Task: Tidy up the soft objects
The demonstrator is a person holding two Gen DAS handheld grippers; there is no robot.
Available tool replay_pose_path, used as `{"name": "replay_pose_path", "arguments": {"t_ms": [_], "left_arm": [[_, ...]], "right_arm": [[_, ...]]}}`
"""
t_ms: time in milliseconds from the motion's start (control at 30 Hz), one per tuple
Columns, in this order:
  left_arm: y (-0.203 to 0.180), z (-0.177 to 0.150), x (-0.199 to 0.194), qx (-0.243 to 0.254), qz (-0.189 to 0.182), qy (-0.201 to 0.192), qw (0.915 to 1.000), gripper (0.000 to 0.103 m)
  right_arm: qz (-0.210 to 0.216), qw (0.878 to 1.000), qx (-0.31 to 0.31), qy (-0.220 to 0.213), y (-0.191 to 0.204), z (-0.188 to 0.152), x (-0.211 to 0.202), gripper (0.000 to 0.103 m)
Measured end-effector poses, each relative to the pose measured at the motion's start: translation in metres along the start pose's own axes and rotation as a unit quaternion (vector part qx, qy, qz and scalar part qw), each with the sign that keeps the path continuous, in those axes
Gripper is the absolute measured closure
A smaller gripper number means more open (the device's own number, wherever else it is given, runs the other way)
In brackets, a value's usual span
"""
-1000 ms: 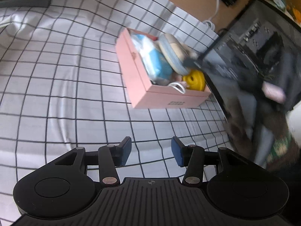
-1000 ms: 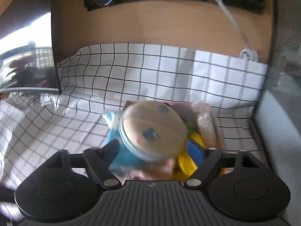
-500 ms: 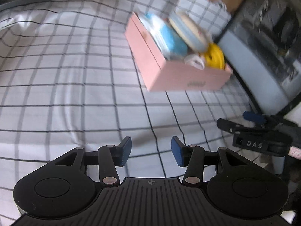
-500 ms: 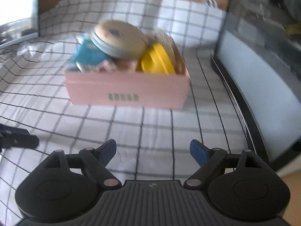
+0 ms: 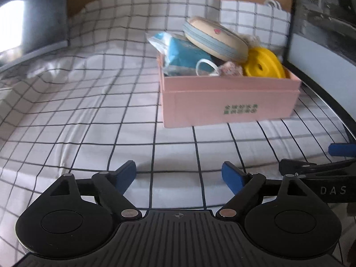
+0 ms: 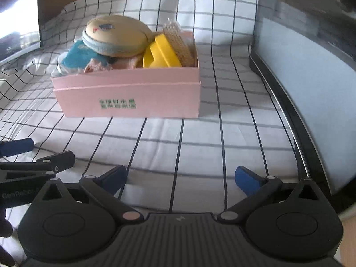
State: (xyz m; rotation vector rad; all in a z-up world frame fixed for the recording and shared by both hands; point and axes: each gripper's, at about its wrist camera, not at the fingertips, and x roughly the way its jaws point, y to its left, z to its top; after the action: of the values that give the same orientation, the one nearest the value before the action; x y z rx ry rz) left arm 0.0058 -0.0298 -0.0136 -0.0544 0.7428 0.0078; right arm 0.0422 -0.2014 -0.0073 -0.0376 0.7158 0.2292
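A pink box (image 5: 229, 102) stands on the checked cloth, full of soft things: a round beige zip pouch (image 5: 213, 37) on top, a blue tissue pack (image 5: 184, 55), a yellow round piece (image 5: 264, 64) and a pink fluffy item (image 5: 230, 69). It also shows in the right wrist view (image 6: 133, 93), with the pouch (image 6: 115, 35) and a woven beige item (image 6: 178, 42). My left gripper (image 5: 179, 174) is open and empty, low over the cloth in front of the box. My right gripper (image 6: 180, 178) is open and empty, beside the left one.
A checked white cloth (image 5: 89, 111) covers the surface. A dark glass-fronted appliance (image 6: 307, 66) stands close on the right. A dark screen (image 5: 29, 17) stands at the back left. A wooden wall with a white cable (image 5: 270, 0) is behind.
My right gripper let go of the beige pouch on top of the box and pulled back. Both grippers dropped low in front of the box, and the left one opened wider.
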Motion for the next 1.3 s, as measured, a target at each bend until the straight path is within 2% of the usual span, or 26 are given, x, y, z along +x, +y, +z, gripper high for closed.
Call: {"name": "replay_pose_path", "arguments": {"t_ms": [100, 233, 300, 1300], "left_arm": [[-0.0046, -0.0057, 0.0018, -0.013, 0.019, -0.022, 0.9995, 0.015], [-0.0041, -0.0067, 0.0003, -0.015, 0.022, -0.03, 0.9992, 0.014], [-0.0053, -0.0059, 0.0006, -0.017, 0.026, -0.033, 0.999, 0.013], [-0.0031, -0.0051, 0.0046, -0.015, 0.026, -0.038, 0.9988, 0.012]], "right_arm": [[0.003, 1.0, -0.002, -0.018, -0.0029, 0.0004, 0.0036, 0.0], [-0.005, 1.0, 0.006, -0.026, -0.0056, 0.0028, 0.0065, 0.0], [-0.002, 0.999, 0.003, -0.043, -0.0062, -0.0006, 0.0074, 0.0], [0.0, 0.999, 0.003, -0.043, -0.0072, -0.0001, 0.0073, 0.0]]}}
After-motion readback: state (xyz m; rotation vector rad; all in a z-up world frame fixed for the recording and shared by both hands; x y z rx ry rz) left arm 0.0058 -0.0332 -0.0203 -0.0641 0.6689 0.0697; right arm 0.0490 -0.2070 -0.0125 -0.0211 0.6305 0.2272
